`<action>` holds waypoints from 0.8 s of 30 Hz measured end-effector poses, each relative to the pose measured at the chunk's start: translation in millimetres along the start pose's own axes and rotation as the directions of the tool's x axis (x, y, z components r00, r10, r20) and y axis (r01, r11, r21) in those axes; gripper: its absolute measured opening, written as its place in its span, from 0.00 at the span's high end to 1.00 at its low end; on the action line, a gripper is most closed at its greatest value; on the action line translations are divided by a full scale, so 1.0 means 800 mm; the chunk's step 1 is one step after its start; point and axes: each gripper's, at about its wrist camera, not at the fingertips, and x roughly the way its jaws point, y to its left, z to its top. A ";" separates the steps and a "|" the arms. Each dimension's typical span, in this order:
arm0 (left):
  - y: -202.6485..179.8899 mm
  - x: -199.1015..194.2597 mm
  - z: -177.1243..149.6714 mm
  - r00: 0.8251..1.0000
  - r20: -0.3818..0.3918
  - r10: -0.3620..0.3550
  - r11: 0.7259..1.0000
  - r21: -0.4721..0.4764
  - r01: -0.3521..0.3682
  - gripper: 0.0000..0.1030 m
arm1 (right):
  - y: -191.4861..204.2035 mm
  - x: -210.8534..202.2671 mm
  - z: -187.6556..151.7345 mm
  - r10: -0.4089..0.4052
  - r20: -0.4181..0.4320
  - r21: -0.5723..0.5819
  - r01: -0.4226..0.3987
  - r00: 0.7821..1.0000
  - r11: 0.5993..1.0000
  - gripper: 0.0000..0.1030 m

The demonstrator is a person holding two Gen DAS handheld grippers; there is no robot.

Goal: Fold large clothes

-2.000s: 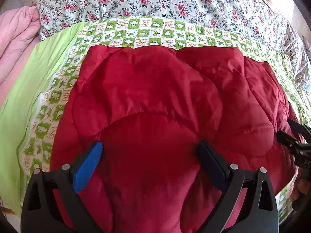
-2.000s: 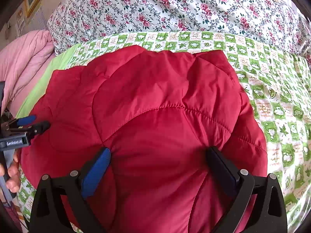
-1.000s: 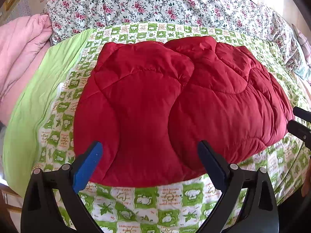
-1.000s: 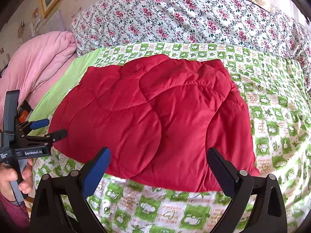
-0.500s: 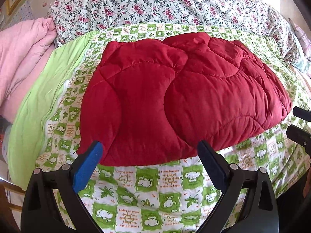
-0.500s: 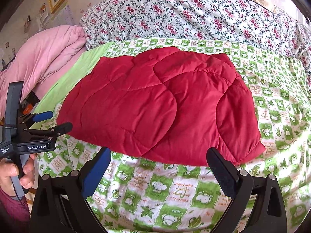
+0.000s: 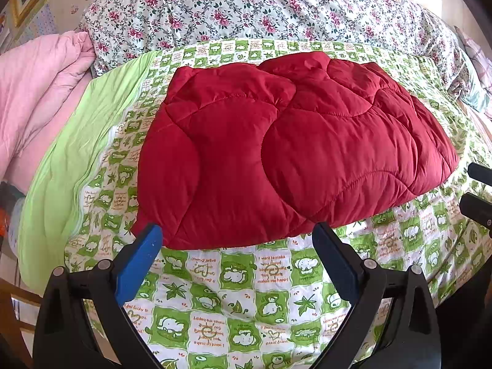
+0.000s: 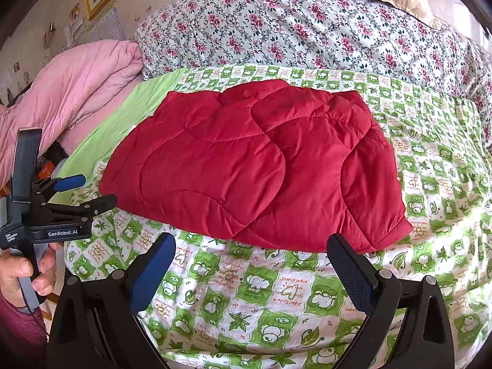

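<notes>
Green-and-white checked bedsheet (image 7: 270, 289) bore a folded red quilted jacket (image 7: 286, 156); left gripper (image 7: 236, 246) and right gripper (image 8: 250, 253) gaped wide, empty.

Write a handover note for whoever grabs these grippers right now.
Left gripper: open, empty, short of the red jacket.
Right gripper: open, empty, also short of it.
Jacket: lies as a folded bundle on the green checked sheet, with a floral quilt beyond and a pink blanket to the left.
Done: jacket folded and released.
Left: judge whether it needs another fold or tidying.
</notes>
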 end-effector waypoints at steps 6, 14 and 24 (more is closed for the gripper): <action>-0.003 -0.004 -0.001 1.000 -0.003 0.007 1.000 0.016 -0.007 0.04 | 0.003 -0.001 -0.002 0.003 -0.008 -0.005 -0.003 1.000 1.000 0.03; -0.011 -0.020 0.007 1.000 0.015 0.015 0.998 0.057 -0.016 0.04 | 0.012 -0.007 0.004 0.013 -0.026 -0.038 -0.013 1.000 0.999 0.03; -0.014 -0.023 0.017 0.999 0.016 0.029 0.996 0.082 -0.030 0.04 | 0.013 -0.015 0.018 0.030 -0.030 -0.078 -0.033 0.999 0.996 0.03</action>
